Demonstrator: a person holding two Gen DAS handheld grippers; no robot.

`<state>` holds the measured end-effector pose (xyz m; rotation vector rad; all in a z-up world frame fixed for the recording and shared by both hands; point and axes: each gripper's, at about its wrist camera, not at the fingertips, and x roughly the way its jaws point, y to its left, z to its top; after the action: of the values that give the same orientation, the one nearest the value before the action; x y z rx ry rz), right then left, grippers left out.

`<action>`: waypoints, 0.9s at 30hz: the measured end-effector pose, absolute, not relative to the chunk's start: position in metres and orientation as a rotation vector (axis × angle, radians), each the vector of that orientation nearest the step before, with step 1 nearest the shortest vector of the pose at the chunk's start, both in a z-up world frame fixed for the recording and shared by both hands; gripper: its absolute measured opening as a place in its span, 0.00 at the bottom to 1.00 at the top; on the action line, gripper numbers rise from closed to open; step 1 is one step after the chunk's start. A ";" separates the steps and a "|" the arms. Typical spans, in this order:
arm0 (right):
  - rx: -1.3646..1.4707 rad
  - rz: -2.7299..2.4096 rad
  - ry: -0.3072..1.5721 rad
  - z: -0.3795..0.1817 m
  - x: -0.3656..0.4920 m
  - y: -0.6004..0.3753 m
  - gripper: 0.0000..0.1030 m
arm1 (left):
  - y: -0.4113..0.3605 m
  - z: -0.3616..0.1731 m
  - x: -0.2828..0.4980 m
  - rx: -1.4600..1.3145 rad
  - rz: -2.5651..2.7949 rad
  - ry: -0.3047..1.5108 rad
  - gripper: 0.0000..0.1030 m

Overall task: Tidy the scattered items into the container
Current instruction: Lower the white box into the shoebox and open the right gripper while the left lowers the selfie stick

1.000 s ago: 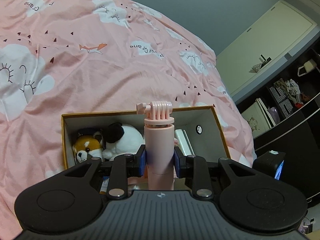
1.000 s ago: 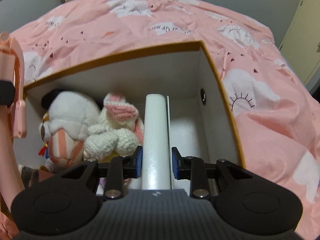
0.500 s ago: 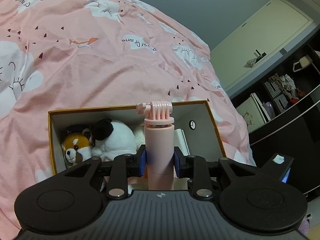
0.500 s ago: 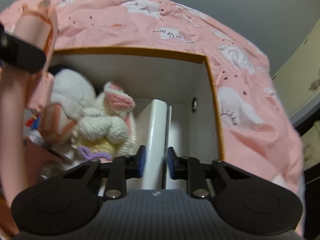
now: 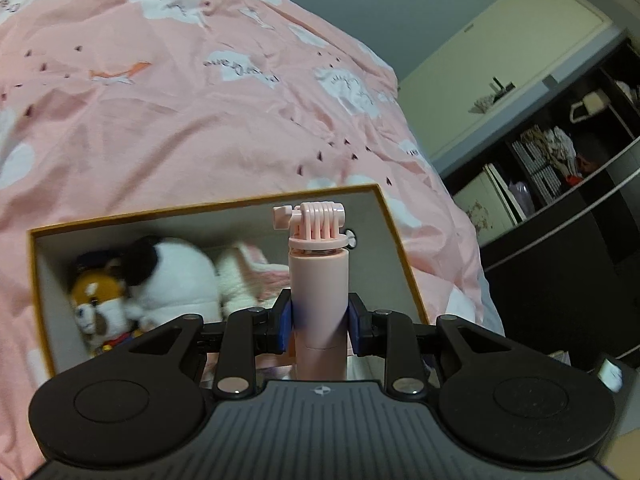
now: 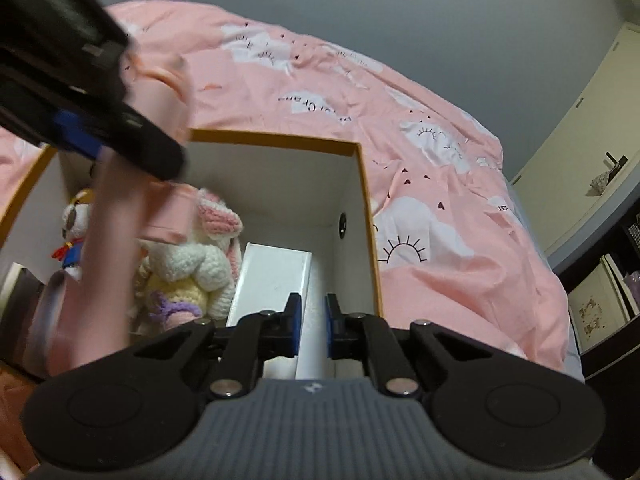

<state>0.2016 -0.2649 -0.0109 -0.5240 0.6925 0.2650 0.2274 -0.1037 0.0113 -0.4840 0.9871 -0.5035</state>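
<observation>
Above the box (image 5: 400, 248), near its open side, the left claw (image 5: 319, 316) grips the pink handle (image 5: 318, 280) upright, long axis vertical; the right claw (image 6: 310, 330) is closed, empty, over the box's right corner.

We cannot see the lower end of the pale pink plastic camera handle (image 5: 318, 304): below the left gripper's (image 5: 319, 317) jaws it drops behind the black housing. Left of those jaws, the brown-and-white fox plush toy (image 5: 98, 303) and the black-and-white plush toy (image 5: 172, 276) are smeared by motion, faces unreadable. Beyond them, something cream and pink is too blurred to name.

From the right wrist view, the handle and left gripper cross the frame's upper left as a blur, cut off by the edge. The near end of the flat white rectangular box (image 6: 276, 280) lies hidden behind the right gripper's (image 6: 311, 330) jaws.
</observation>
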 end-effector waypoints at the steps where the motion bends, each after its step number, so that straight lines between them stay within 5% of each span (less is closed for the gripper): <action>1: -0.515 0.268 0.689 -0.010 0.200 -0.267 0.11 | -0.109 0.010 0.229 -0.475 -0.506 0.988 0.31; 27: -0.402 0.305 0.684 -0.023 0.186 -0.289 0.33 | -0.181 -0.041 0.265 -0.425 -0.466 1.088 0.31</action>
<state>0.1862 -0.2894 -0.0230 -0.4020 0.6835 0.3053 0.2653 -0.1815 -0.0415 -0.4247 1.0881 -0.4661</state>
